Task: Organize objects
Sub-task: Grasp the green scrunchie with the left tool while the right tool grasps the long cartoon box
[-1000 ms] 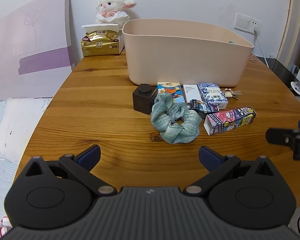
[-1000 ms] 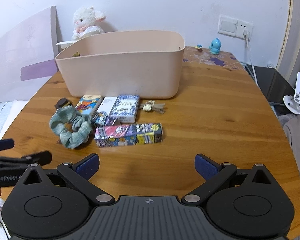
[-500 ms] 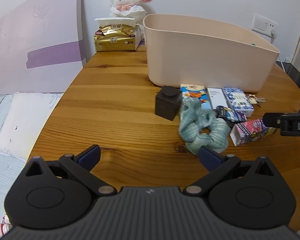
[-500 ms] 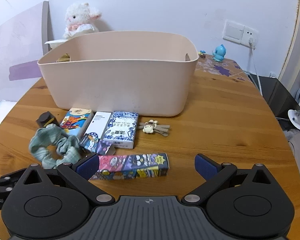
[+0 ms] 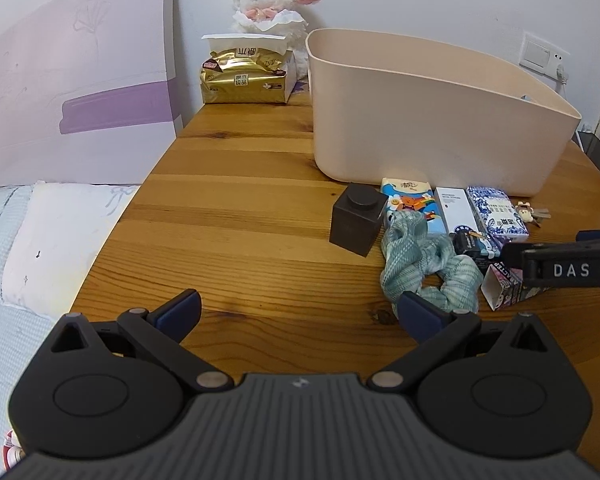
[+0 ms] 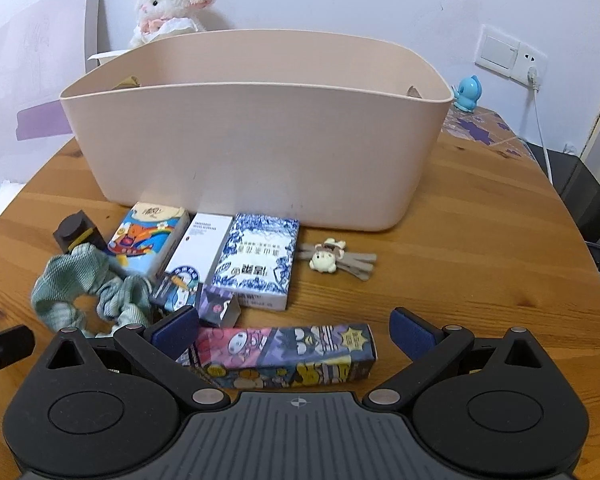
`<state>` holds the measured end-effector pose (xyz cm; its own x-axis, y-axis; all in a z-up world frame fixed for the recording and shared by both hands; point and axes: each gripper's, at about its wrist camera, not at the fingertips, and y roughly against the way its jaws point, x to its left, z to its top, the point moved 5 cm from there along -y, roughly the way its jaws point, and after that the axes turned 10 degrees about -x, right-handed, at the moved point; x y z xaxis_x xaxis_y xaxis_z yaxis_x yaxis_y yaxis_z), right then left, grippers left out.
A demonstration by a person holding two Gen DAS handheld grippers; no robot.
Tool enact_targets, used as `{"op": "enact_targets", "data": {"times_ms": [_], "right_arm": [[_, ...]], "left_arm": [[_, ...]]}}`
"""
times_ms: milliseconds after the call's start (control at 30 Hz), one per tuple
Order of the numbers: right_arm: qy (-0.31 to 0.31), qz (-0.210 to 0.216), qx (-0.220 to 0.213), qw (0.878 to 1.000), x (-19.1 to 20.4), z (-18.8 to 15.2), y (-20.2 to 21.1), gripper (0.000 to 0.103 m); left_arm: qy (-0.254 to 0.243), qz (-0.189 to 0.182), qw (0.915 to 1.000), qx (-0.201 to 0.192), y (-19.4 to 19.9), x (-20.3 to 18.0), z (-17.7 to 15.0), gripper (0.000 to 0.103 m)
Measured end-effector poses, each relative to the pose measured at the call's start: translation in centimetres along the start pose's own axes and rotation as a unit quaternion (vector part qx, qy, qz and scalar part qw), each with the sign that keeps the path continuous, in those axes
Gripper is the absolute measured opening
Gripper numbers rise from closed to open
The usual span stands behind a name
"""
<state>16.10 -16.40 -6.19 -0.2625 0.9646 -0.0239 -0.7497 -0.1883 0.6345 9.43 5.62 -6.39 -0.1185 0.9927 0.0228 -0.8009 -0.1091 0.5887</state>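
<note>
A pink tub (image 6: 256, 152) stands on the wooden table, also in the left wrist view (image 5: 432, 120). In front of it lie a dark cube (image 5: 358, 219), a green scrunchie (image 5: 428, 268), a rainbow pack (image 6: 148, 240), a white box (image 6: 202, 248), a blue-white box (image 6: 256, 264), a small keychain (image 6: 332, 262) and a long cartoon box (image 6: 288, 354). My right gripper (image 6: 294, 330) is open, its fingers straddling the long cartoon box. My left gripper (image 5: 300, 312) is open and empty, left of the scrunchie.
A gold tissue pack (image 5: 244, 74) and a plush lamb (image 5: 272, 8) sit at the table's back left. A blue figurine (image 6: 468, 94) stands back right near a wall socket (image 6: 512, 54). A bed (image 5: 40, 240) lies left of the table.
My right gripper has moved forward and down over the long cartoon box. My left gripper has swung left, so the objects sit further right in its view.
</note>
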Motion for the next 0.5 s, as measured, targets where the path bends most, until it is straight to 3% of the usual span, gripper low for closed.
{"op": "enact_targets", "data": {"times_ms": [167,300,500], "right_arm": [[0.014,0.003,-0.006,1.000,0.6,0.0,-0.2,0.103],[0.066,-0.005,0.048,0.997,1.3,-1.3,-0.4,0.097],[0.039,-0.010,0.055,0.998,-0.9,-2.3,1.4,0.099]], "left_arm": [[0.001,0.003,1.0000,0.002,0.0,0.0,0.0,0.103],[0.001,0.002,1.0000,0.002,0.0,0.0,-0.1,0.103],[-0.001,-0.008,1.0000,-0.001,0.0,-0.3,-0.2,0.103]]}}
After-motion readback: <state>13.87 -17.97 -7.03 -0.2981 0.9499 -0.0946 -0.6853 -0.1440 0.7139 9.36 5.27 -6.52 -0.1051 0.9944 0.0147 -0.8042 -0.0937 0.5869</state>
